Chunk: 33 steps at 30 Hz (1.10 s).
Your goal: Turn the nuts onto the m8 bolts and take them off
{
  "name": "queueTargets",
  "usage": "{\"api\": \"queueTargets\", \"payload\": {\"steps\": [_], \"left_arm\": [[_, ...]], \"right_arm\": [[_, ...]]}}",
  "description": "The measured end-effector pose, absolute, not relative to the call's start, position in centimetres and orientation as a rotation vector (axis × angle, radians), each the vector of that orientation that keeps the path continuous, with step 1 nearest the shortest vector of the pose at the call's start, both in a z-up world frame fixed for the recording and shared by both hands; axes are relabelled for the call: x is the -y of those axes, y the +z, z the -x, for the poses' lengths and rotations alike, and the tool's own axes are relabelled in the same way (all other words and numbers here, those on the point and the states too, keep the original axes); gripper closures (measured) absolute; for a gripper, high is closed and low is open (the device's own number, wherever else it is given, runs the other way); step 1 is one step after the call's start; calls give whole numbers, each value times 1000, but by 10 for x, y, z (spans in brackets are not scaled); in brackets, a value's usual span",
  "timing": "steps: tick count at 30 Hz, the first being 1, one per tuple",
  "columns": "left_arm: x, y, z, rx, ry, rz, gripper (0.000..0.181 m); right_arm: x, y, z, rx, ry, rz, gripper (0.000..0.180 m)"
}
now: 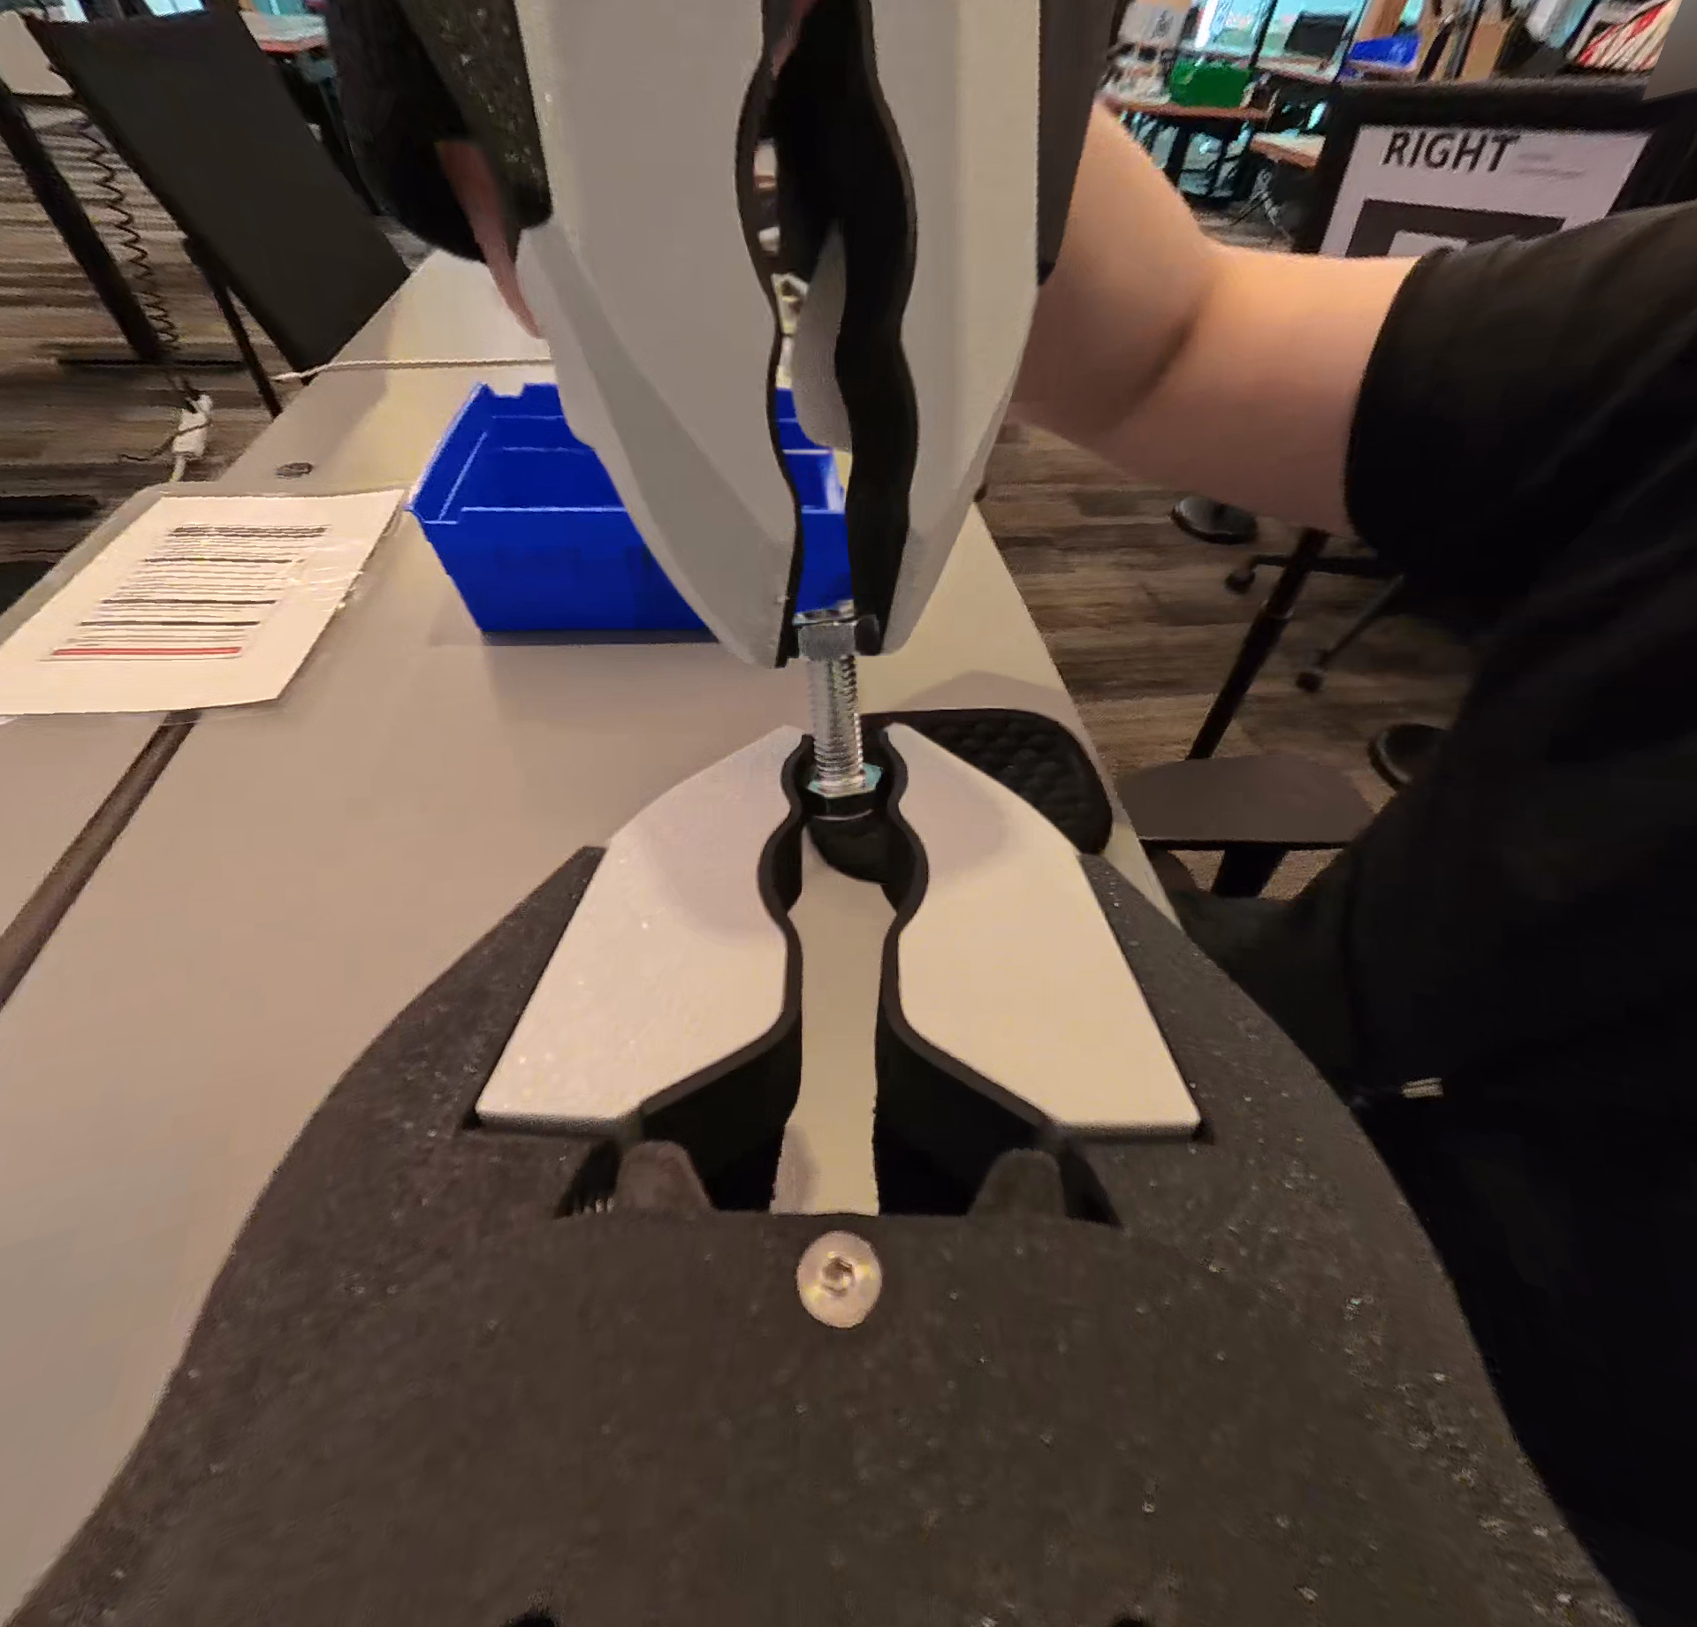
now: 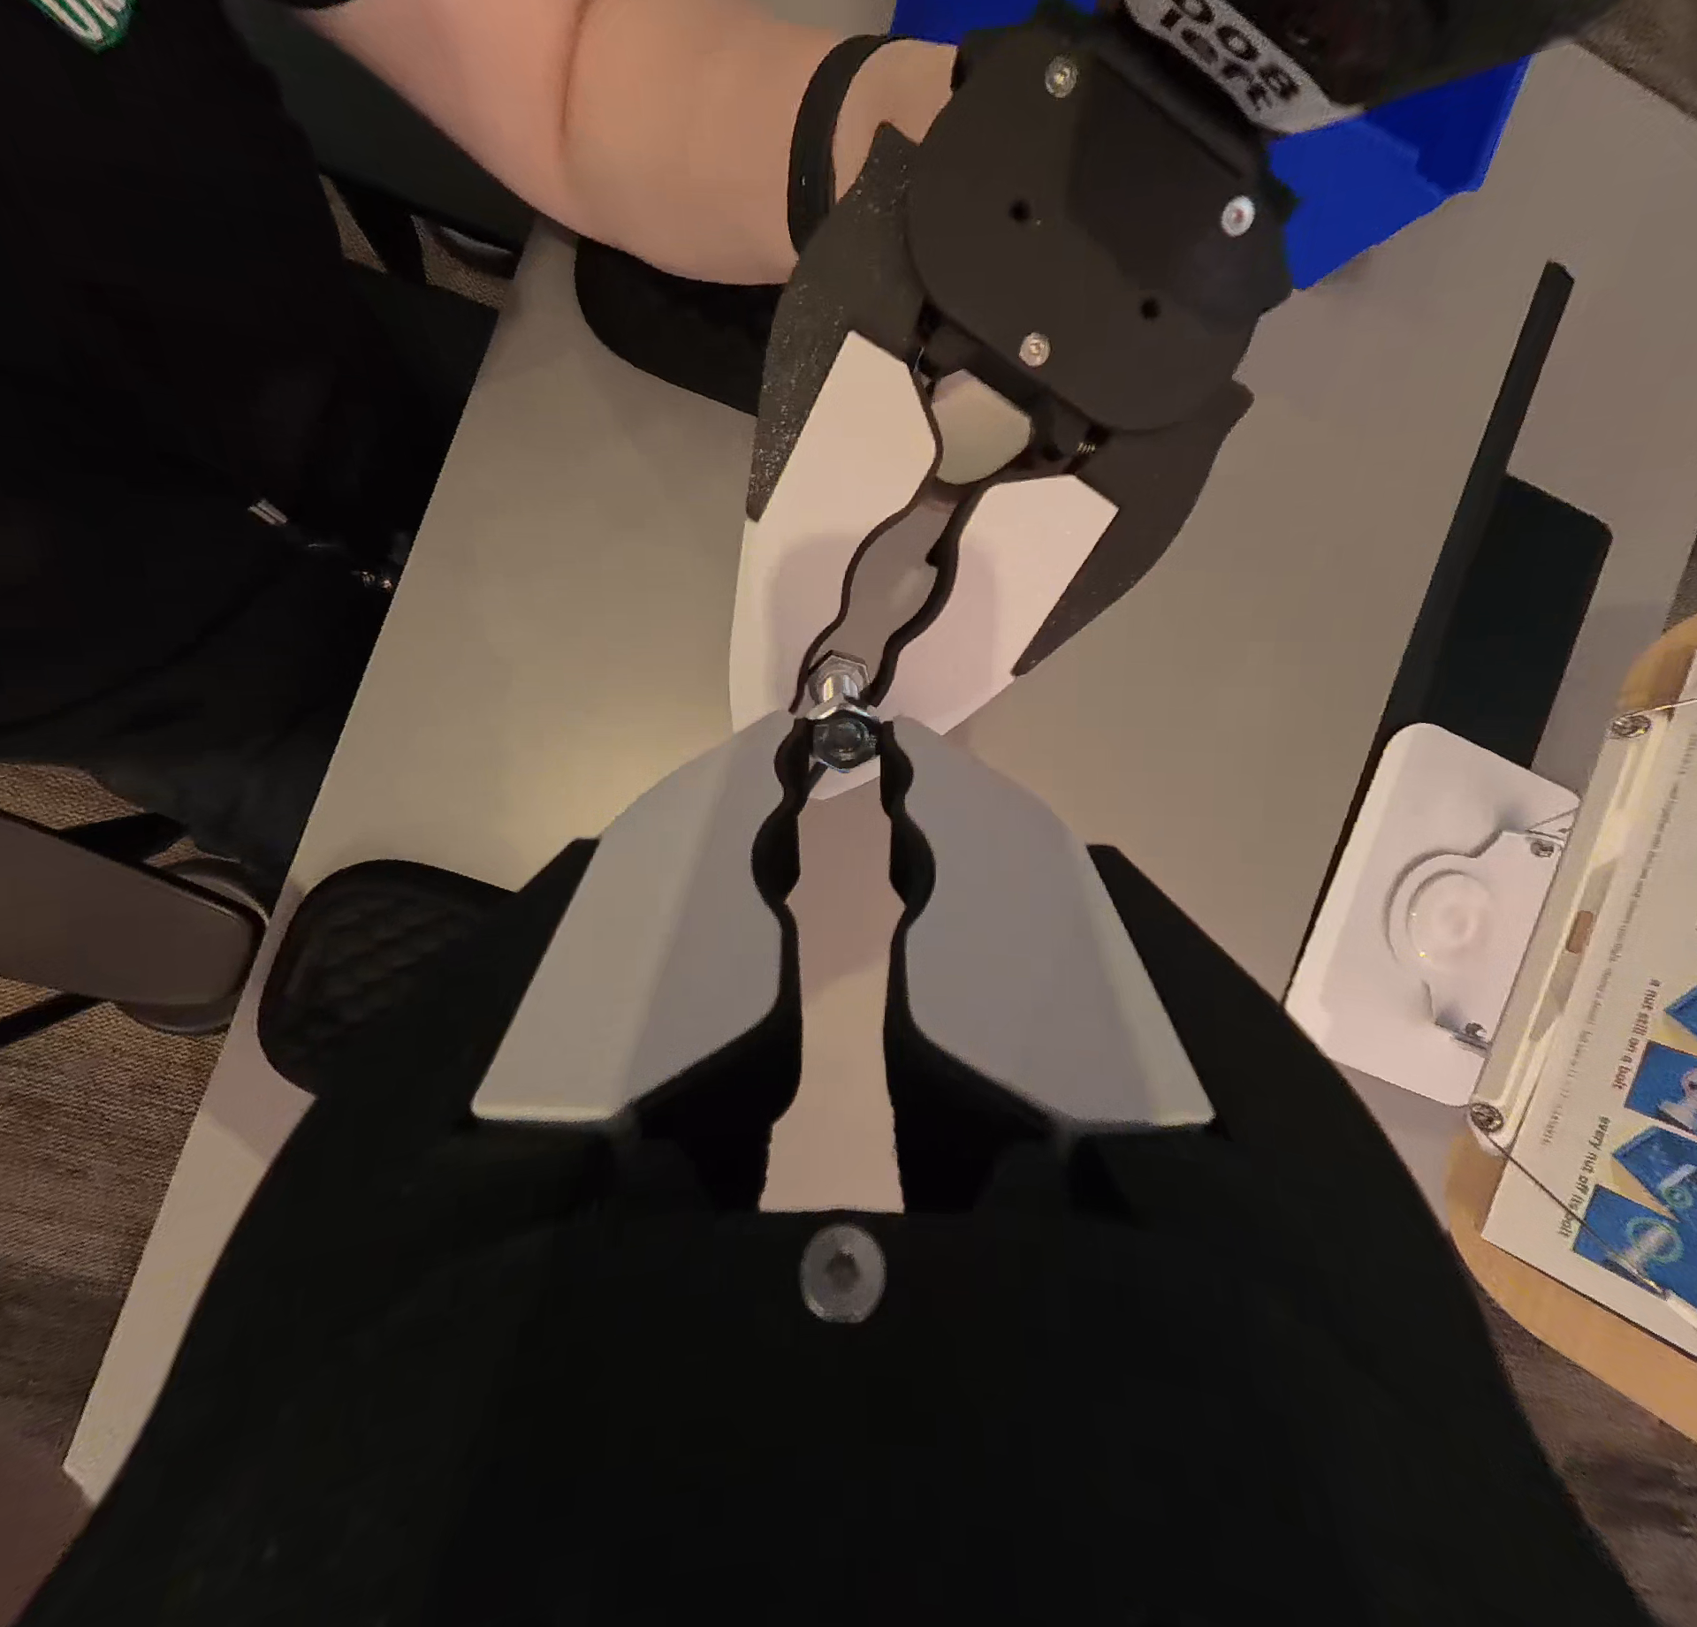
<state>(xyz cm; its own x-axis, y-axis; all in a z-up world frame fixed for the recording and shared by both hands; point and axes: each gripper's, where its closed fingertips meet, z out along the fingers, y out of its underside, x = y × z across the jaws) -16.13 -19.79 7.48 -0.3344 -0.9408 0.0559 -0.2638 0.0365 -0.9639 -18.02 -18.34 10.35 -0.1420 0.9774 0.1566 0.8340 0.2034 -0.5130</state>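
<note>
A silver M8 bolt [image 1: 834, 711] is held upright in the air between my two grippers, above the grey table [image 1: 367, 848]. In the left wrist view my left gripper [image 1: 840, 761] is shut on the bolt's lower hex end [image 1: 840, 784]. My right gripper [image 1: 826, 644] comes down from above and is shut on a hex nut [image 1: 826, 635] at the bolt's upper end. In the right wrist view my right gripper [image 2: 845, 743] pinches the nut [image 2: 840, 743], with the bolt end showing in its hole. The left gripper [image 2: 840, 676] holds the bolt just beyond it.
A blue bin [image 1: 533, 518] stands on the table behind the grippers, and a printed sheet [image 1: 193, 591] lies at the left. A white holder [image 2: 1432, 913] and an instruction board [image 2: 1598, 1078] sit at the right. A person's arm [image 1: 1194, 371] and a black chair armrest [image 1: 1019, 766] are close by. The tips of both grippers are at nearly the same place.
</note>
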Motion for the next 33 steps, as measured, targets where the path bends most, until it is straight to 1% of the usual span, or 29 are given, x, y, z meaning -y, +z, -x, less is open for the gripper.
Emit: {"api": "queueTargets", "payload": {"steps": [2,6,9,14,22,27,33], "left_arm": [[195,73,158,-1662,-1263,1233,169],[177,75,152,-1571,-1106,1259,169],[156,82,151,-1445,-941,1304,169],[127,93,158,-1273,-645,1339,169],[101,84,163,-1188,-445,1405,169],[89,80,165,-1131,-410,1445,169],[73,80,175,-1002,-256,1496,169]], "right_arm": [[182,102,179,2011,418,1695,165],[165,117,180,1742,465,1828,148],[154,122,172,1509,488,2003,142],[143,126,170,1315,460,2035,141],[132,128,165,1179,493,2075,141],[124,123,158,1143,520,2106,141],[121,115,154,1141,532,2141,142]]}}
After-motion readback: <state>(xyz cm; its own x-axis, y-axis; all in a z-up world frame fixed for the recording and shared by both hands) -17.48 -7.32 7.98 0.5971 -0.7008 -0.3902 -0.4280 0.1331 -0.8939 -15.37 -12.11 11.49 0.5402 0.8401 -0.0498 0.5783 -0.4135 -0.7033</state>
